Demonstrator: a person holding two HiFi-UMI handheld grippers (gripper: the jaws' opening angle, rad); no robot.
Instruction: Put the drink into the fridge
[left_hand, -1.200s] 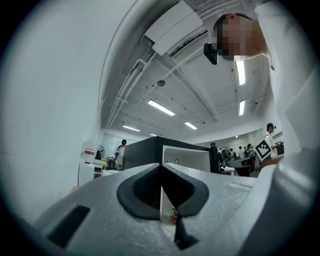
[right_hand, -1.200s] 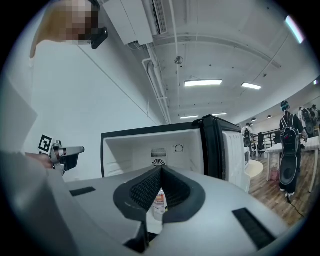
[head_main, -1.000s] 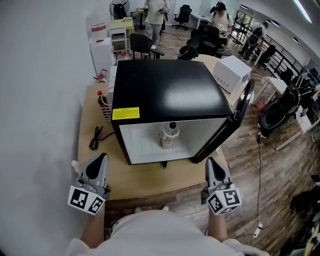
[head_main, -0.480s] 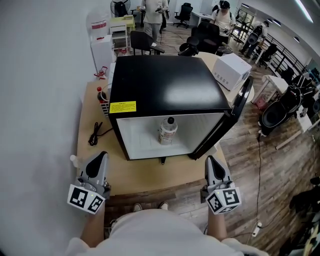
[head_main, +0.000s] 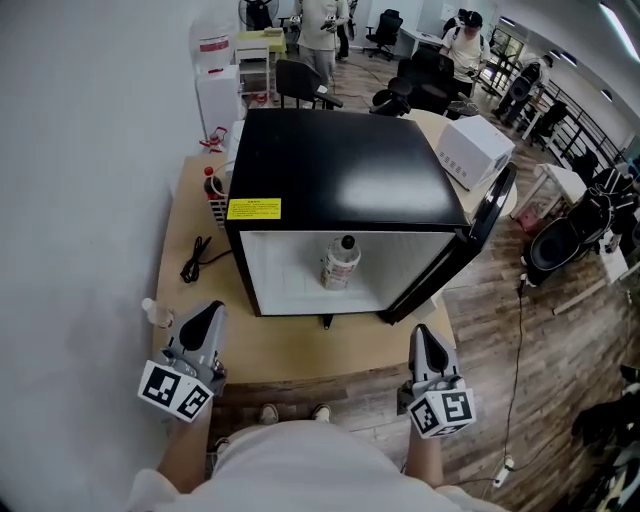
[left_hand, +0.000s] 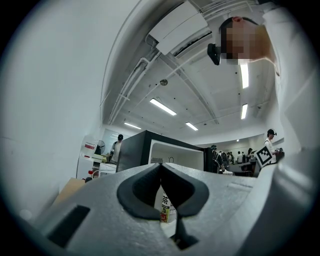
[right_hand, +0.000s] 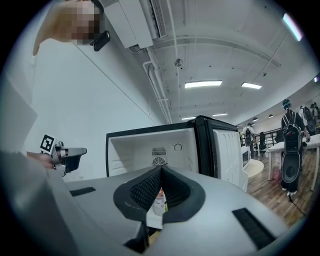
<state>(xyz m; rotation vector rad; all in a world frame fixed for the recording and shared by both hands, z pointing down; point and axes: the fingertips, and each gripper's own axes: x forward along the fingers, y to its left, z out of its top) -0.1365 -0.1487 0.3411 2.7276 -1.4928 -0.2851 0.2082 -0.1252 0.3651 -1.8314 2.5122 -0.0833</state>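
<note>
The drink, a clear bottle with a white label, stands upright inside the black mini fridge, near the front of its white floor. The fridge door hangs open to the right. My left gripper is shut and empty, held in front of the fridge at the table's near left. My right gripper is also shut and empty, at the near right below the door. In the left gripper view the bottle shows just under the closed tips. In the right gripper view the bottle sits behind the closed tips.
The fridge stands on a wooden table. A black cable and a small clear bottle lie at its left, a red-capped bottle behind them. A white appliance sits at the back right. Chairs and people are farther off.
The head view has shifted slightly. Both grippers, the bottle and the fridge door stay where they were.
</note>
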